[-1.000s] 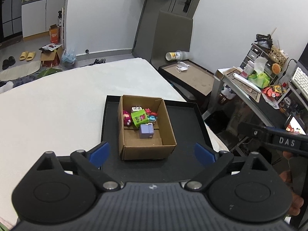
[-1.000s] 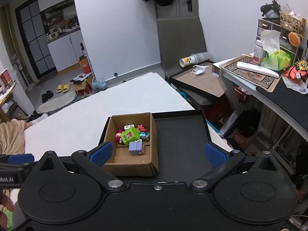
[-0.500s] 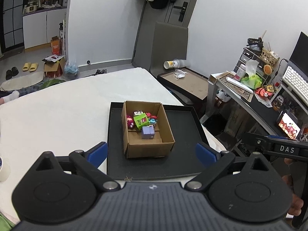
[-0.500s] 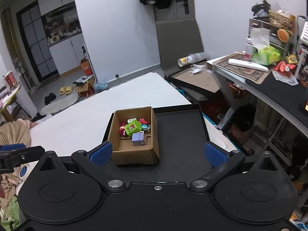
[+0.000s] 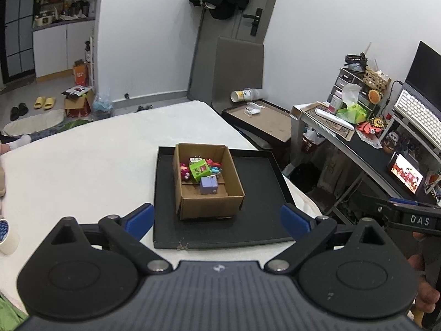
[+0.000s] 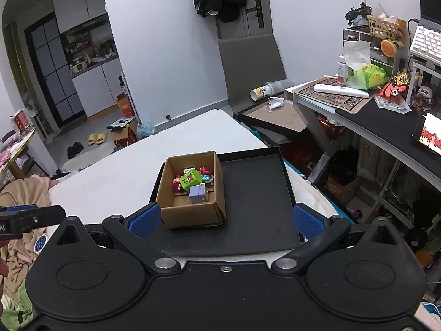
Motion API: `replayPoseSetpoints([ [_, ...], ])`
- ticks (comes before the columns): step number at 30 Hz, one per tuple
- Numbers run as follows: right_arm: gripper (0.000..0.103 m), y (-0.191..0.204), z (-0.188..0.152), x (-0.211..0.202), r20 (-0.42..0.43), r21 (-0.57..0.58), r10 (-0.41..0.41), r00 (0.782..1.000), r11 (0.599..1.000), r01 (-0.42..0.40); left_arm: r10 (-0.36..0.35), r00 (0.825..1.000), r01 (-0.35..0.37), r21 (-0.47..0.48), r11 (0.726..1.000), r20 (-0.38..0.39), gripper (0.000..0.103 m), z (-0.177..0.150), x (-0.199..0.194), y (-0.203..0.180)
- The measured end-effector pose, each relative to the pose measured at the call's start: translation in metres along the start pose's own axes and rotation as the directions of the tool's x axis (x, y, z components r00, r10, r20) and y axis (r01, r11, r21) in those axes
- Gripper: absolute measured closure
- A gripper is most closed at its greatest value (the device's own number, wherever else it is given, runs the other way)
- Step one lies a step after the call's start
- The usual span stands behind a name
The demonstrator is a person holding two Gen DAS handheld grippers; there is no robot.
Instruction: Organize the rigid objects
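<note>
Left wrist view: the left gripper [image 5: 217,218] hovers over the near edge of a shallow black rectangular tray [image 5: 259,193], its blue-padded fingers [image 5: 139,216] spread wide with nothing between them and touching nothing. On the tray's left half stands an open brown cardboard box [image 5: 210,207]. Inside lie small rigid toys: a lime-green cube [image 5: 199,170], a lavender plastic block [image 5: 208,185] just in front of it, and red and blue figures [image 5: 213,164] at the back. The tray rests on a white table [image 5: 82,162]. From the right wrist view, the right gripper [image 6: 225,218] is likewise wide open and empty, held above the tray's near side, apart from the box [image 6: 193,212].
</note>
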State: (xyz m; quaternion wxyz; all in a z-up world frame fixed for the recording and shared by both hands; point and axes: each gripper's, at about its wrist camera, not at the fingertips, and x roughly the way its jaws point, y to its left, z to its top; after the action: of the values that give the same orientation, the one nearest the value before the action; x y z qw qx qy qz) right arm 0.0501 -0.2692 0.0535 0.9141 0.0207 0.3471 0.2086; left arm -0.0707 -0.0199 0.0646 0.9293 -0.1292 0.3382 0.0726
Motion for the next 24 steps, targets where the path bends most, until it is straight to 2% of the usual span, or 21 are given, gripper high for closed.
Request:
replayPoseSetpoints([
  [13,0.0,-0.014,-0.009,-0.015,0.023,0.034,-0.018,1.0,0.999,0.017,0.005,1.0,-0.006,0.054,0.998,0.006,0.006,-0.006,-0.011,-0.01],
  [24,0.0,-0.01,-0.012,-0.016,0.023,0.018,-0.013,1.0,1.0,0.013,0.017,1.0,-0.017,0.052,0.999,0.006,0.005,-0.008,-0.012,-0.007],
])
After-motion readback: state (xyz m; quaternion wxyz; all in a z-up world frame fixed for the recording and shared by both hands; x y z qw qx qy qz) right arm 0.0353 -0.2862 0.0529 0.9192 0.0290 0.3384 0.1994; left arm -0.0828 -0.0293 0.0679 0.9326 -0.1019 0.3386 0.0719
